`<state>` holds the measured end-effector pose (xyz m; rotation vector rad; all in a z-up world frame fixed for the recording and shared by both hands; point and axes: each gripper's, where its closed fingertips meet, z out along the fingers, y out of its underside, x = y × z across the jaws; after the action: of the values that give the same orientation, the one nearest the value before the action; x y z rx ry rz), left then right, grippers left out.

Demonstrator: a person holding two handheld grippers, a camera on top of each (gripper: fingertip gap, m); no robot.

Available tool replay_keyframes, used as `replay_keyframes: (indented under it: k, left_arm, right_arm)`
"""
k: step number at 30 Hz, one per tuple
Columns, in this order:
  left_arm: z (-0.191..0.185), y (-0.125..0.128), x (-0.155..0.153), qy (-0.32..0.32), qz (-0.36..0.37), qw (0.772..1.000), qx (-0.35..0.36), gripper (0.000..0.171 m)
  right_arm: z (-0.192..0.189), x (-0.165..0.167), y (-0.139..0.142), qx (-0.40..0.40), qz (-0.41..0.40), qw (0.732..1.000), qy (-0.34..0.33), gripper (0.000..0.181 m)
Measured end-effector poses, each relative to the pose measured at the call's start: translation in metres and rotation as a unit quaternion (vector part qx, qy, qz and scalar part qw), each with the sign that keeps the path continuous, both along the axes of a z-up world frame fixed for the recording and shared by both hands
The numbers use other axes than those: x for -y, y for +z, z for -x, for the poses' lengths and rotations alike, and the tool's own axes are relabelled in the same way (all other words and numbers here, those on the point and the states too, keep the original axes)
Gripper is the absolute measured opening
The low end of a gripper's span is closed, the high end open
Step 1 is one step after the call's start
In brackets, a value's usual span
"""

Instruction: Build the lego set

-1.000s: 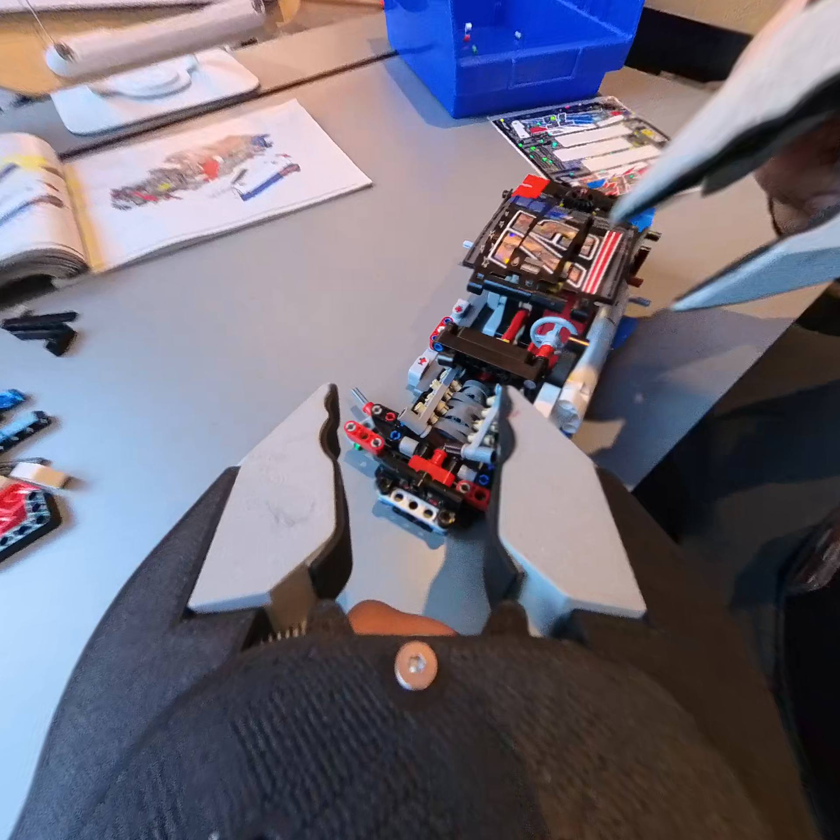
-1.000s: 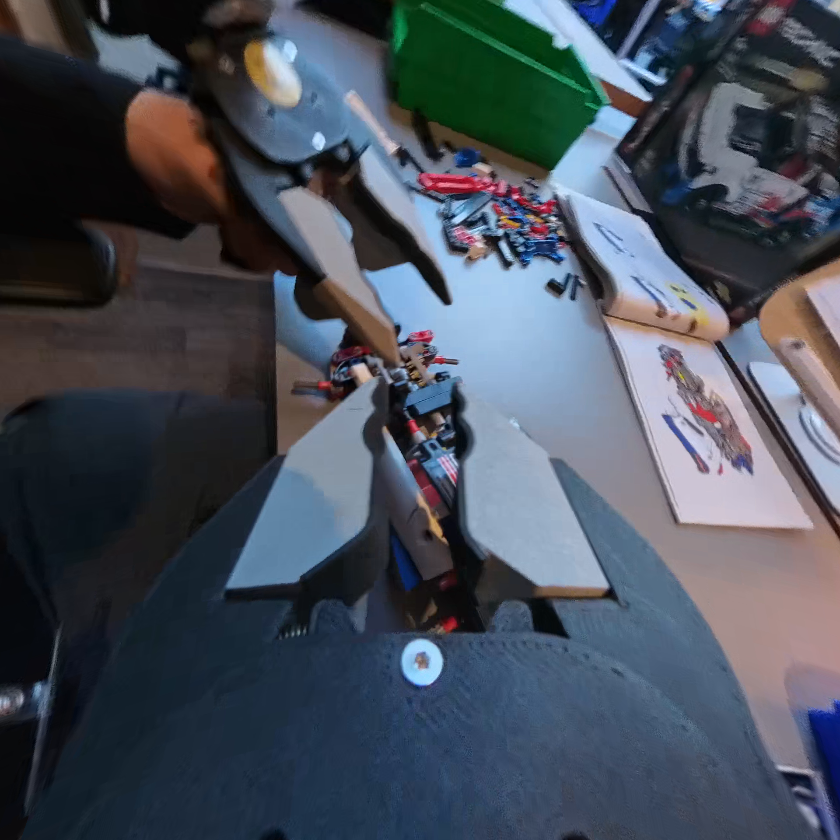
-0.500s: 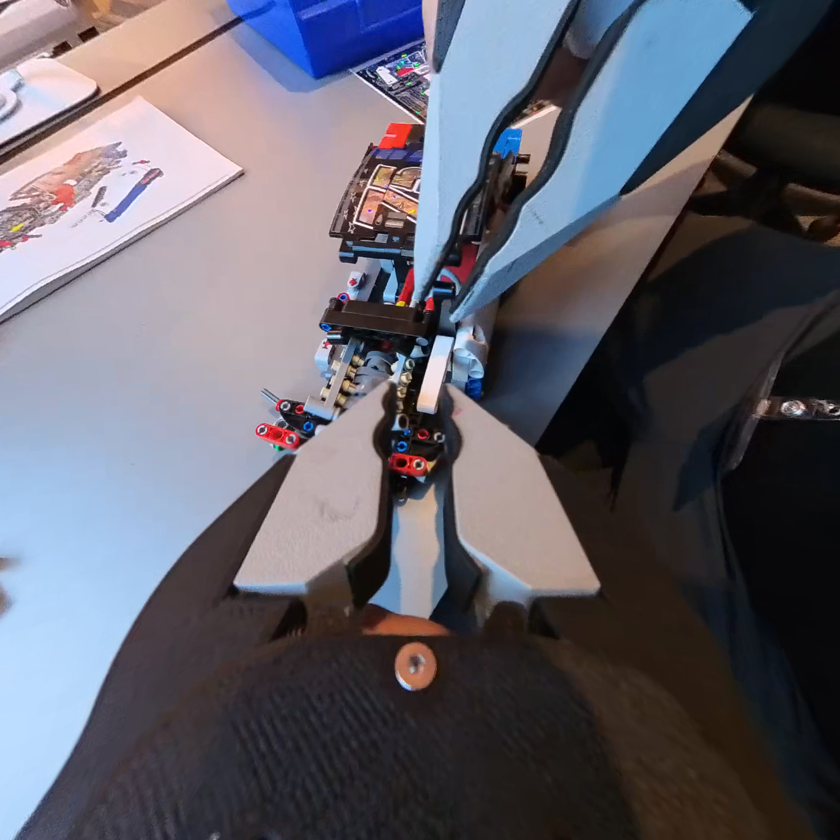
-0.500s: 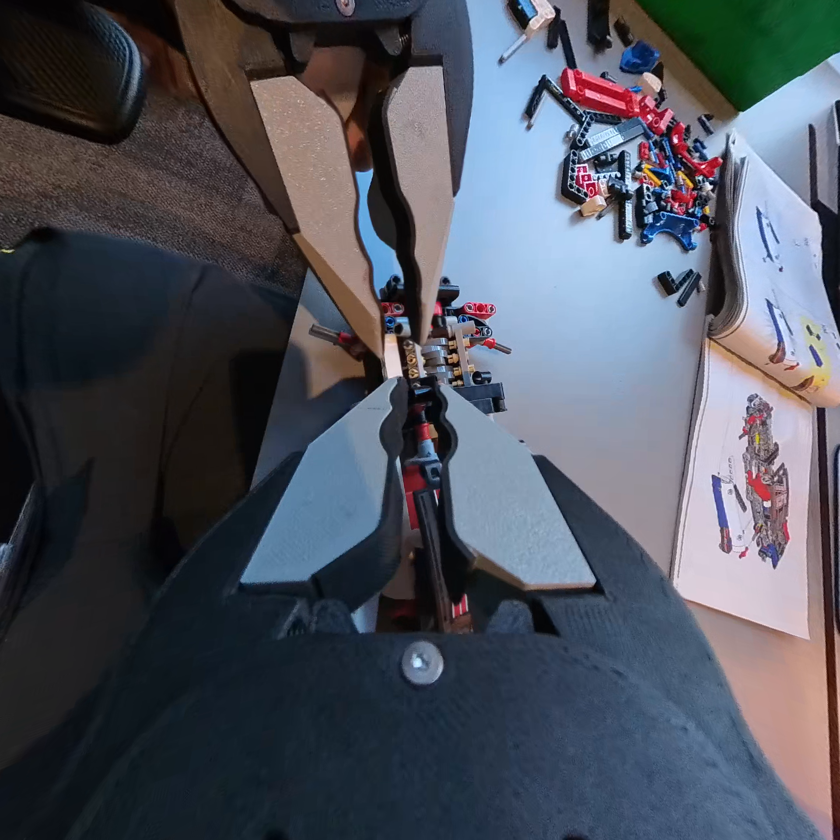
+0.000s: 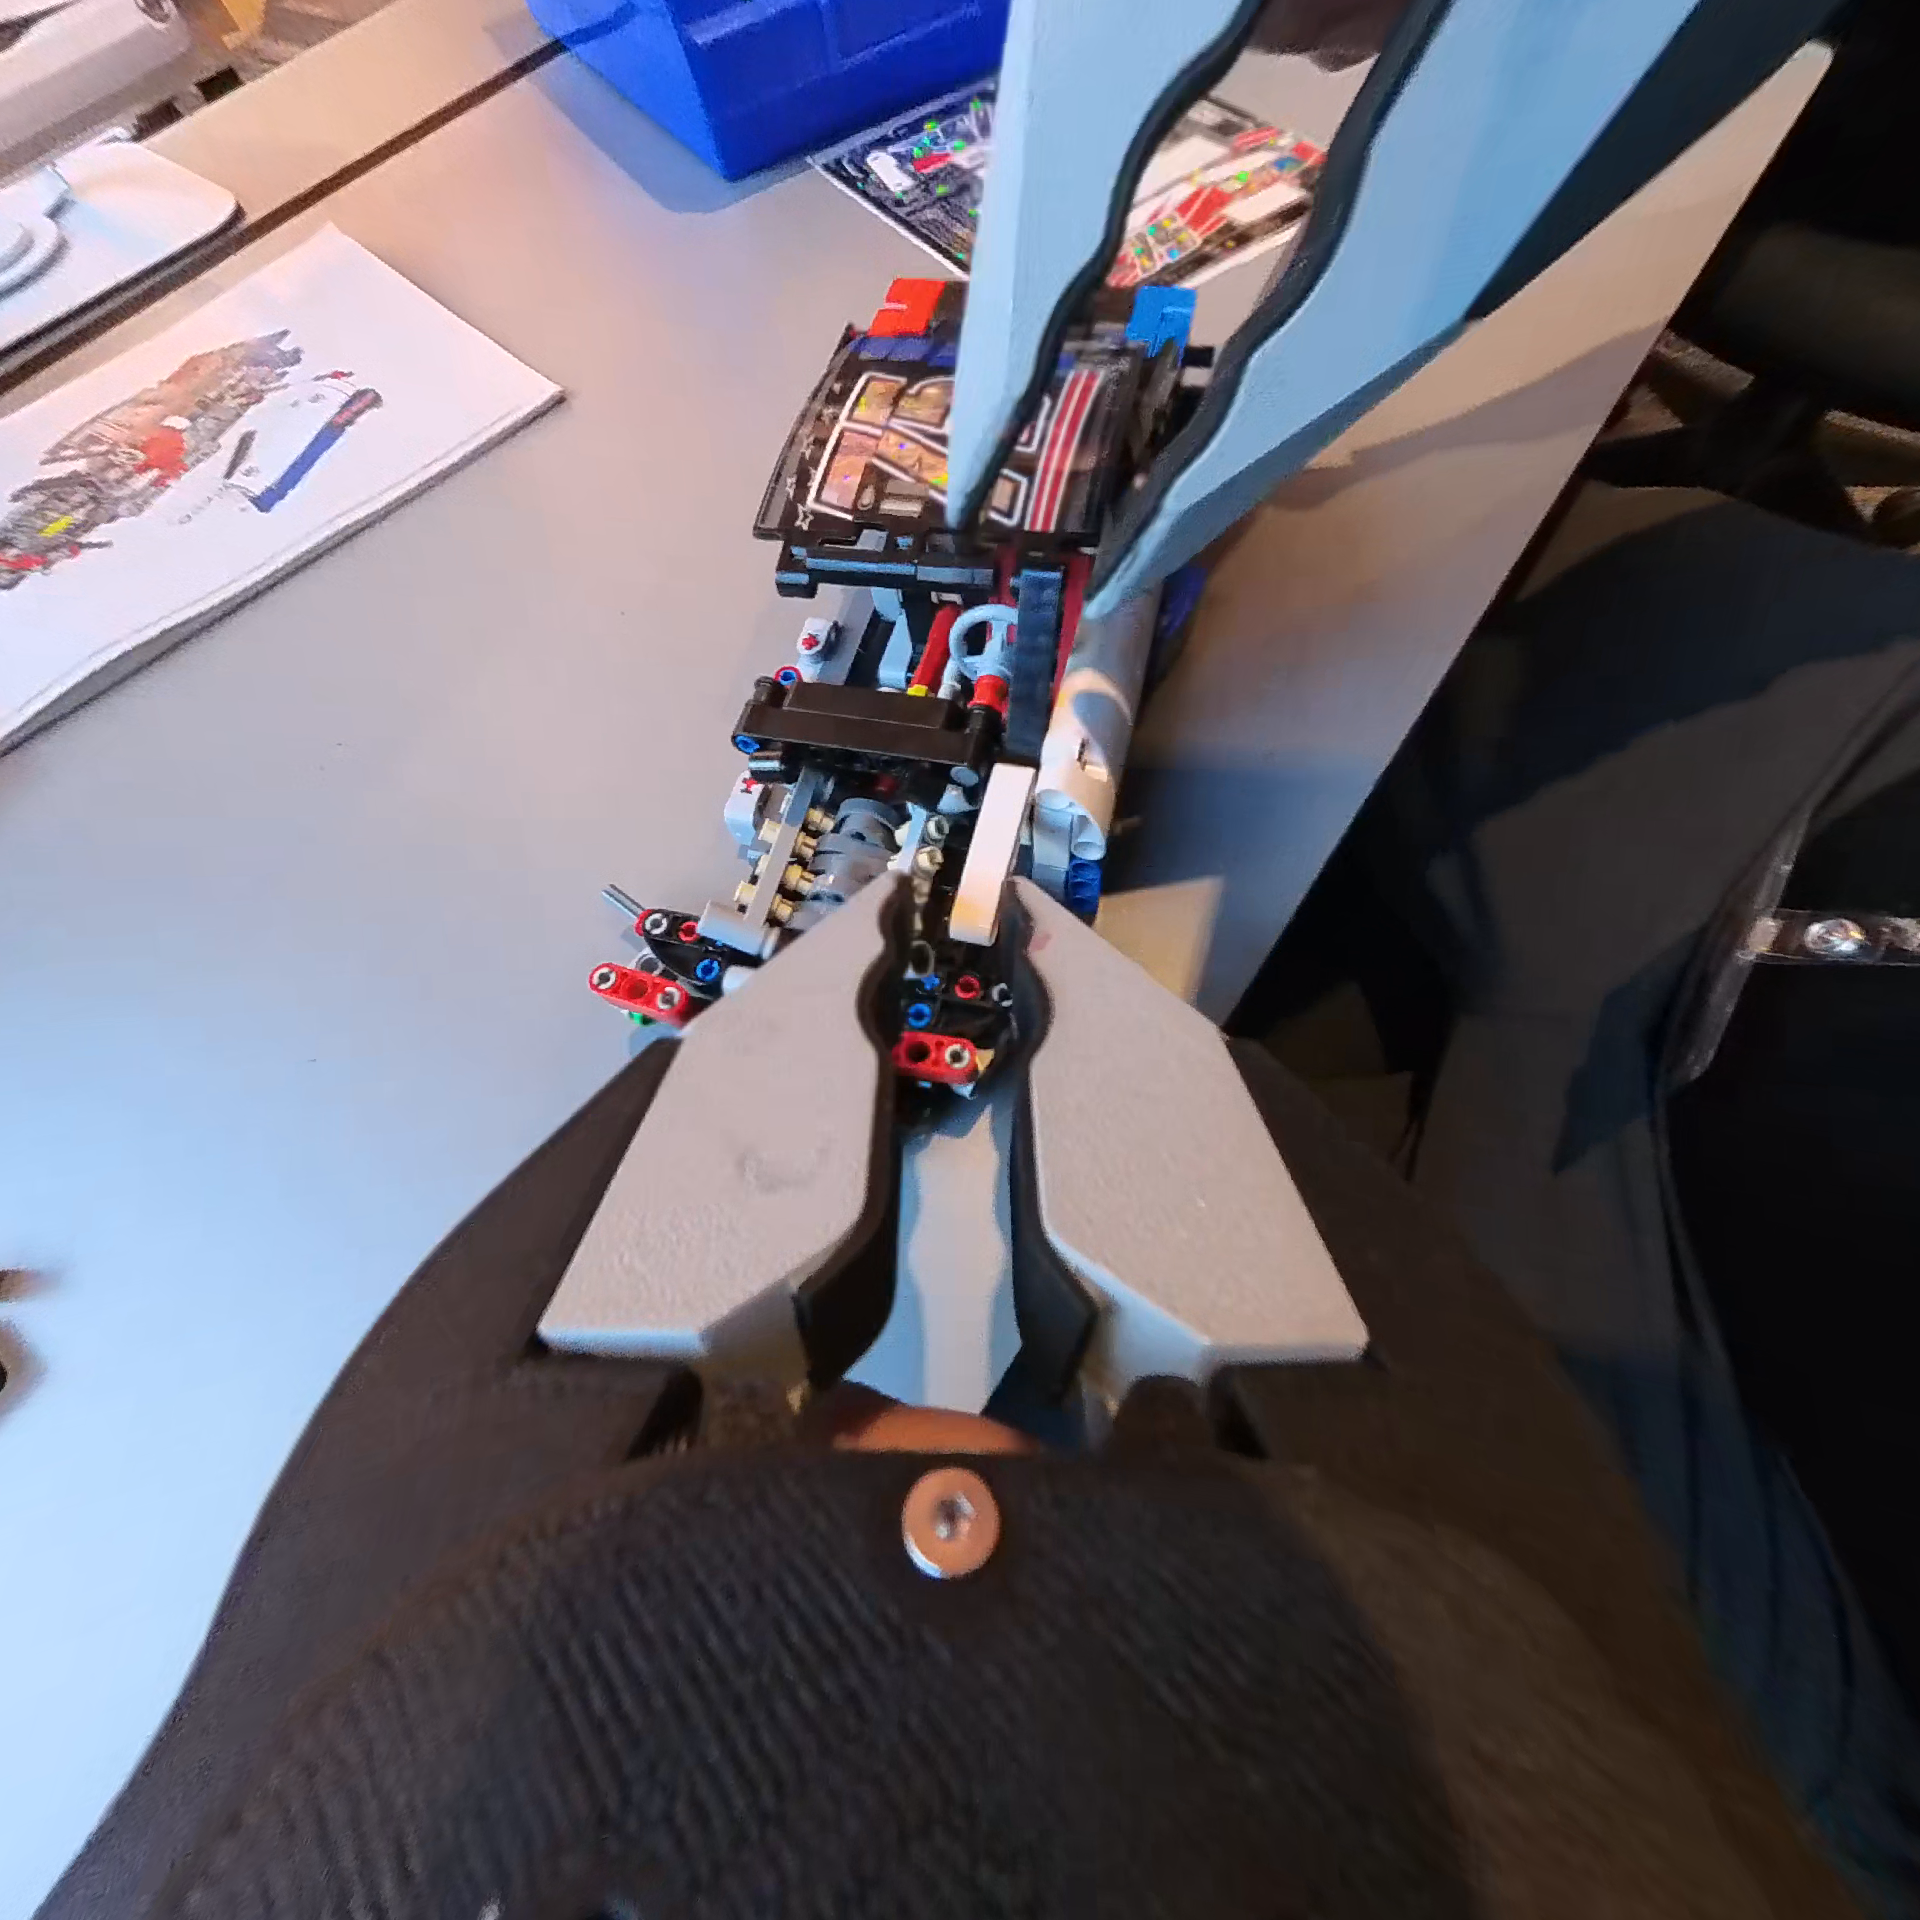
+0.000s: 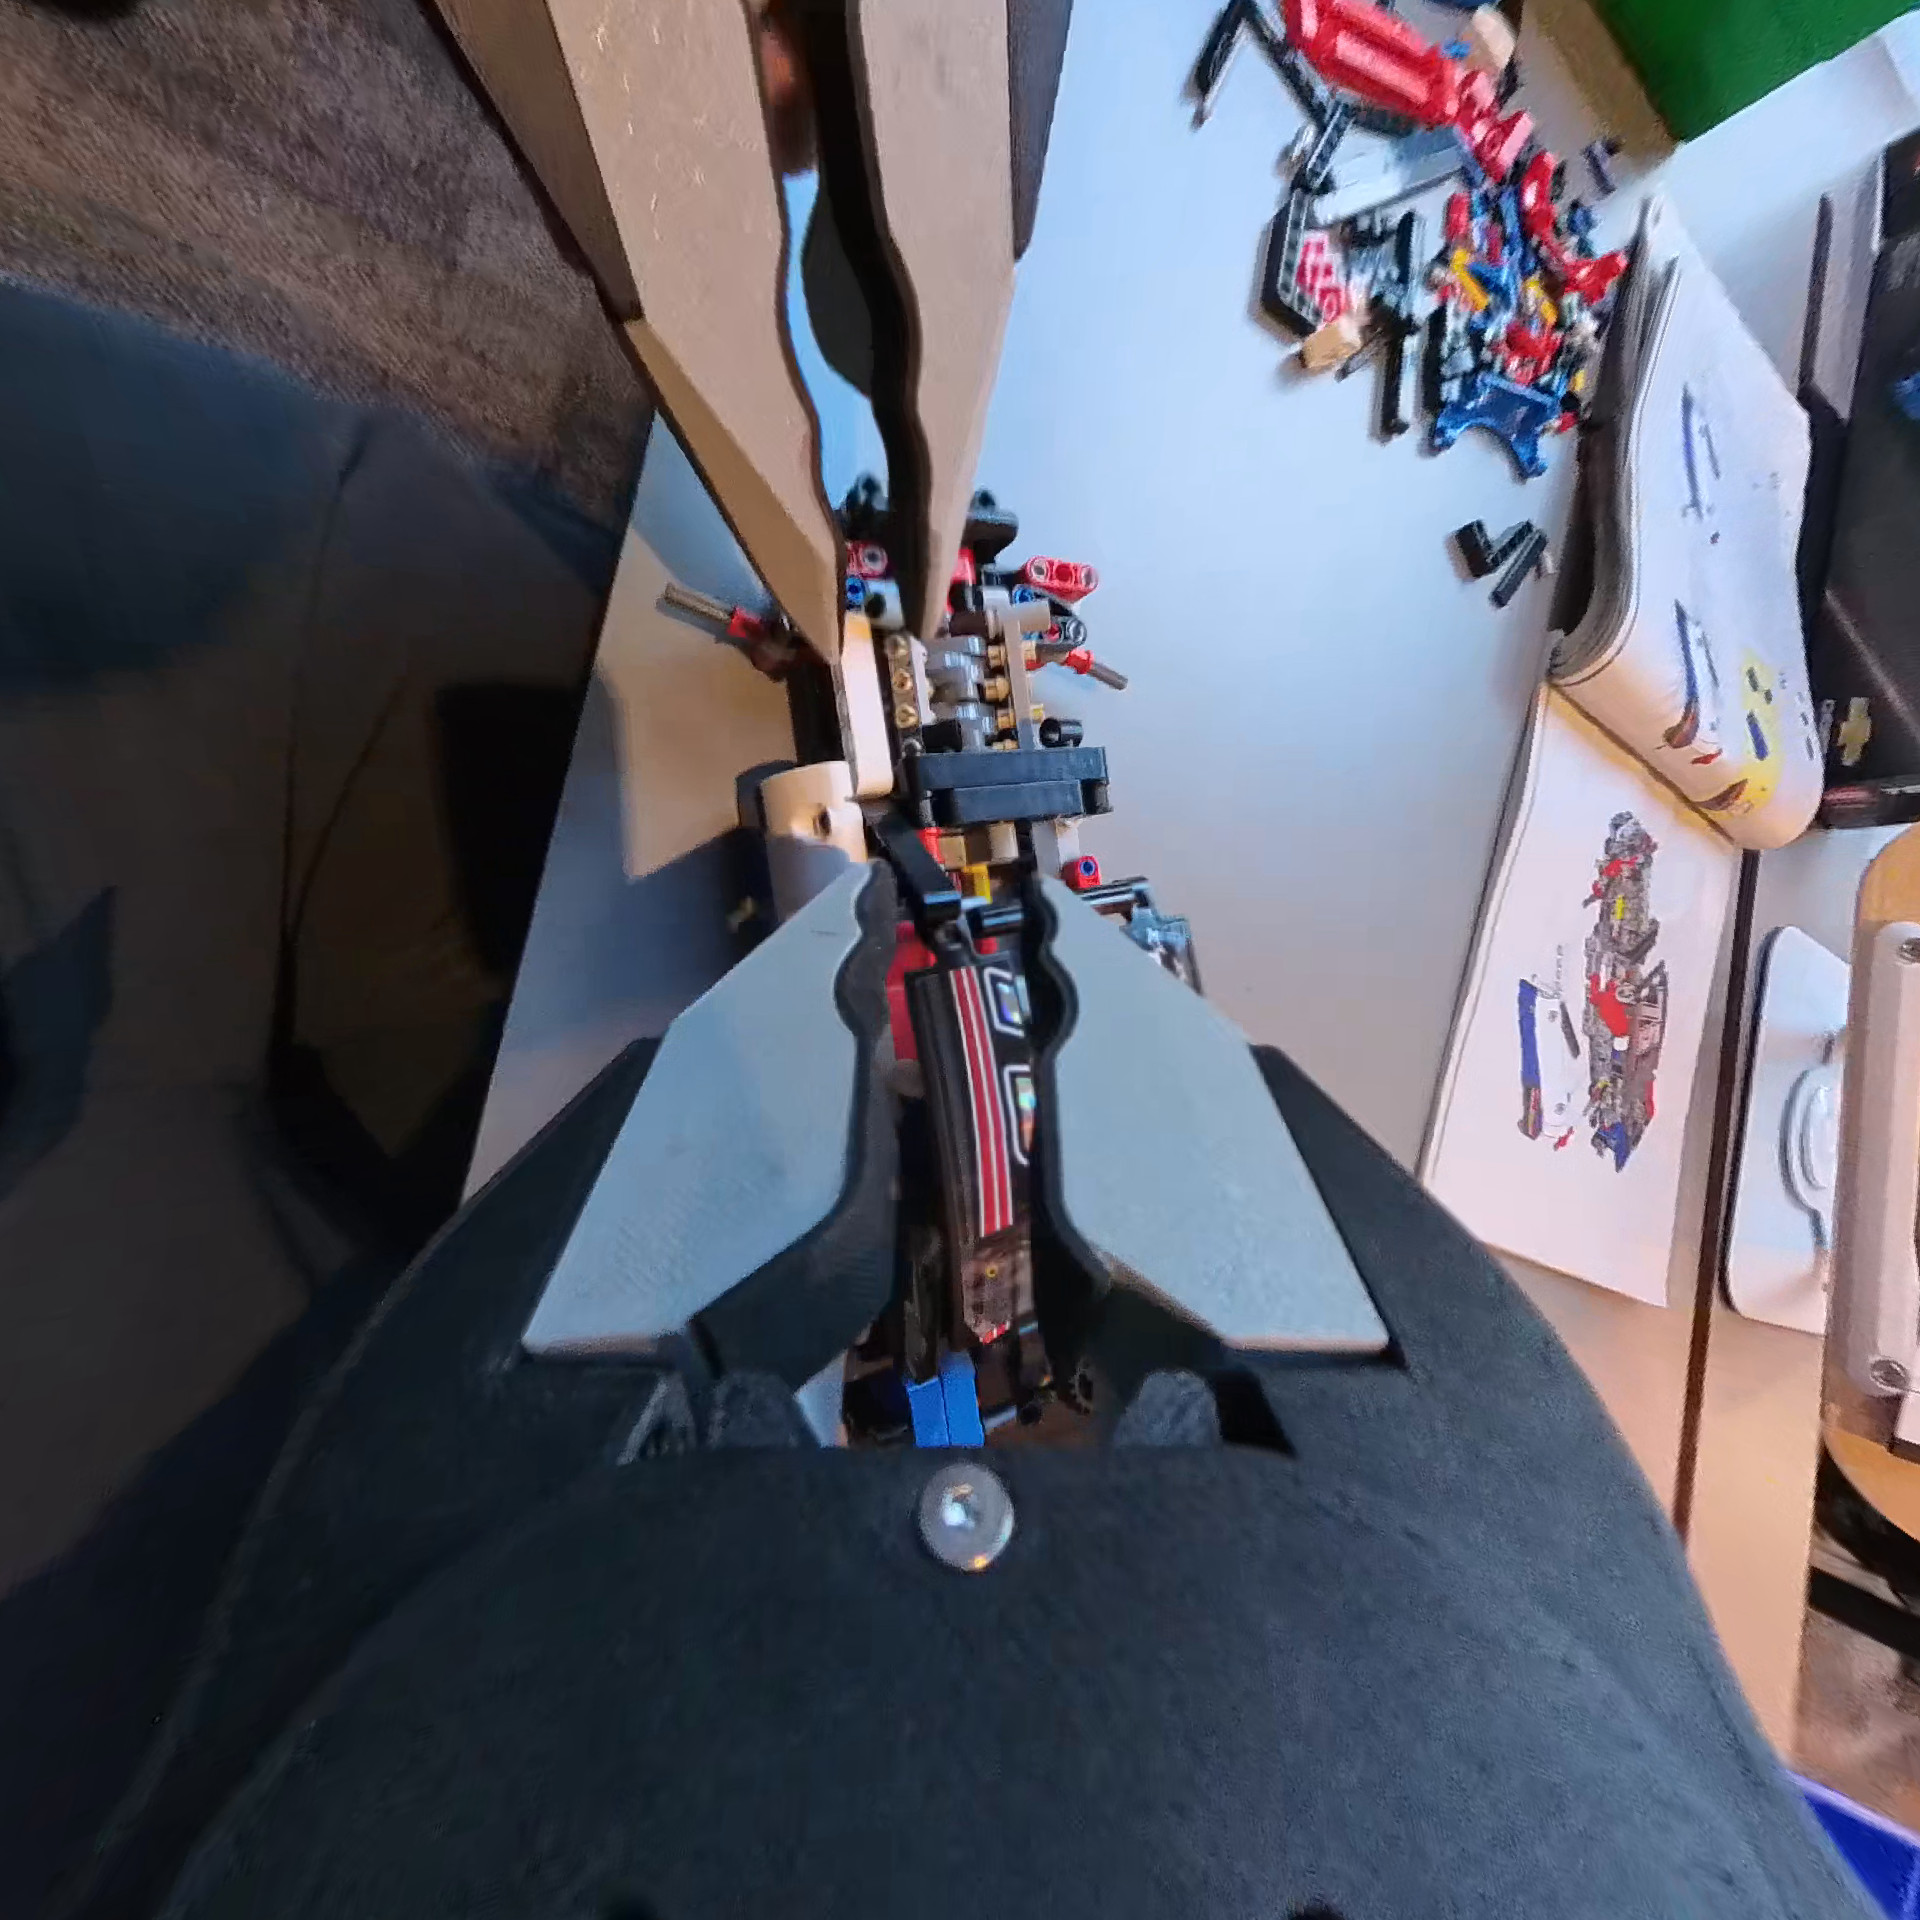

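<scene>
I see the partly built lego car point(image 5: 935, 665) lying lengthwise along the near edge of the grey table point(image 5: 364, 831), its stickered black roof panel point(image 5: 914, 447) at the far end in the left wrist view. My left gripper point(image 5: 951, 914) has its fingers drawn close around the engine end of the chassis, both tips touching it at the white beam point(image 5: 992, 842) and the red pin block point(image 5: 935, 1051). My right gripper point(image 6: 945, 904) straddles the roof end from the opposite side; its fingers sit narrowly apart against the black striped panel point(image 6: 982, 1101) and the black bar just ahead of it, so it looks clamped on the car. Seen from the left wrist view, the right gripper point(image 5: 1029, 551) comes down steeply onto the roof edge. Off to the side lie an open instruction booklet point(image 5: 239, 457), a sticker sheet point(image 5: 1195, 208), a blue bin point(image 5: 779, 73), and a pile of loose parts point(image 6: 1475, 249) well apart from the car.
</scene>
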<state>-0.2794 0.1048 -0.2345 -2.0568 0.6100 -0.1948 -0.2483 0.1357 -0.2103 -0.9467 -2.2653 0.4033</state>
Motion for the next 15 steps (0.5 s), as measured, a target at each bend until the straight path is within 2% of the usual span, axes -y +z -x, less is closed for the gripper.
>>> replay_keyframes:
  k: [4, 6, 11, 15]
  left_arm:
    - [0.001, 0.007, 0.001, 0.004, -0.009, 1.0, 0.01, 0.022]
    - [0.002, 0.008, 0.001, 0.006, -0.01, 1.0, 0.017, 0.023]
    - [0.005, 0.009, 0.002, 0.013, -0.01, 1.0, 0.02, 0.023]
    - [0.013, 0.01, 0.004, 0.029, -0.01, 0.999, 0.022, 0.024]
  right_arm:
    - [-0.001, 0.006, 0.017, -0.029, 0.041, 0.999, 0.016, 0.02]
    - [0.002, 0.008, 0.019, -0.042, 0.046, 0.998, 0.026, 0.01]
    - [0.0, 0.006, -0.005, 0.009, 0.043, 0.999, 0.015, 0.008]
    - [-0.007, -0.006, 0.027, -0.05, 0.067, 0.996, -0.014, 0.014]
